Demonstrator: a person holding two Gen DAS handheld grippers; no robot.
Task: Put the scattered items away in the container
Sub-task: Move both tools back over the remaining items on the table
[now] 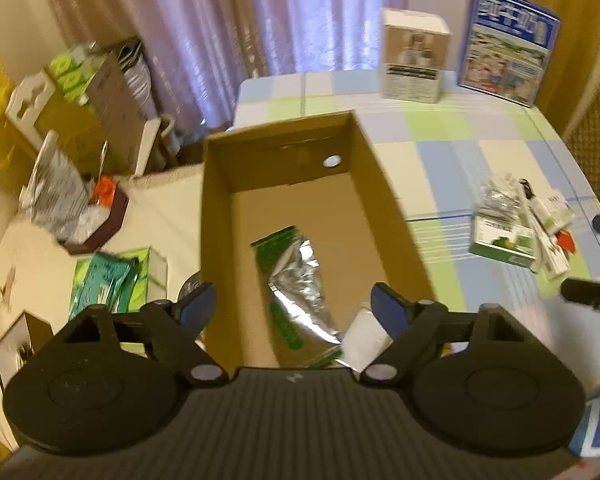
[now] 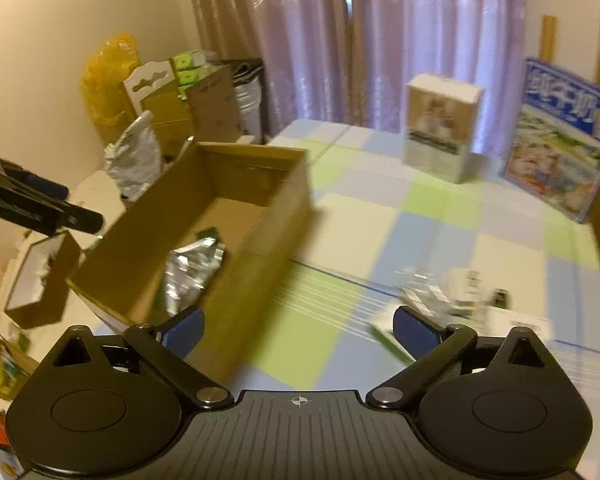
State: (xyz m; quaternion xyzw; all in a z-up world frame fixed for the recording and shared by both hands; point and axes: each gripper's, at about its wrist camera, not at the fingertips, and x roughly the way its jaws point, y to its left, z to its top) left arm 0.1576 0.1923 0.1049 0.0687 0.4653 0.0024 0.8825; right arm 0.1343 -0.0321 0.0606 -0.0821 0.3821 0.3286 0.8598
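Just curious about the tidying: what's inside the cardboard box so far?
Inside the box lie a silver and green foil pouch and a white item, partly hidden behind the gripper. The near corner is covered.

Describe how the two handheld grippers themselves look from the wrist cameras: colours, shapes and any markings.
Both look alike. The left gripper has a matte black ribbed body, two round black discs at its sides, angled black link arms on silver pivot pins, and dark blue pads on the fingers. The right gripper matches, with a small white crosshair mark on its ribbed top. No cables or sleeves show.
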